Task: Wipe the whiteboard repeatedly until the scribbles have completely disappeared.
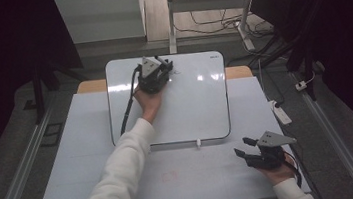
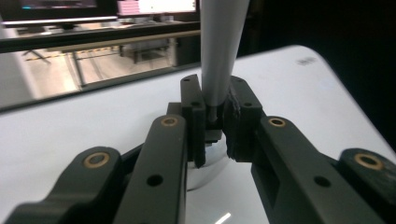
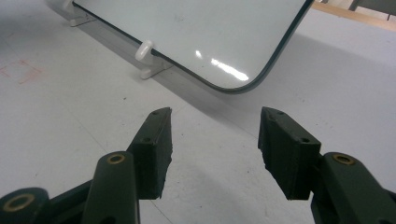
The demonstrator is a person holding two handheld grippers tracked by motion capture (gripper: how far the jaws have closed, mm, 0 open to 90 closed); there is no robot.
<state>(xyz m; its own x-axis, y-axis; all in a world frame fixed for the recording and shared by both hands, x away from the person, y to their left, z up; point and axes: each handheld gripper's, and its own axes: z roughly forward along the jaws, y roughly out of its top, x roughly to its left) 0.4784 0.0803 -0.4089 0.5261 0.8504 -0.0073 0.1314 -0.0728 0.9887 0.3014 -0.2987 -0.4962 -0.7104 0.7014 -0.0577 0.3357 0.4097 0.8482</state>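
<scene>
High view: left claw (image 1: 163, 66) pinches a marker (image 1: 161, 61) over the whiteboard's (image 1: 190, 103) far edge; right claw (image 1: 244, 147) rests spread on the surface (image 1: 85, 155). Left gripper view: jaws clamp the grey marker (image 2: 219, 51). Right gripper view: jaws apart, empty, near the whiteboard's (image 3: 196, 28) corner.

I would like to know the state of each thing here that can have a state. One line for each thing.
Left gripper: shut on the marker, over the far part of the whiteboard.
Marker: held between the jaws, grey body sticking out past them.
Whiteboard: propped on small white clips, mostly blank, faint marks near the left gripper.
Right gripper: open, nothing between the jaws, above the table.
</scene>
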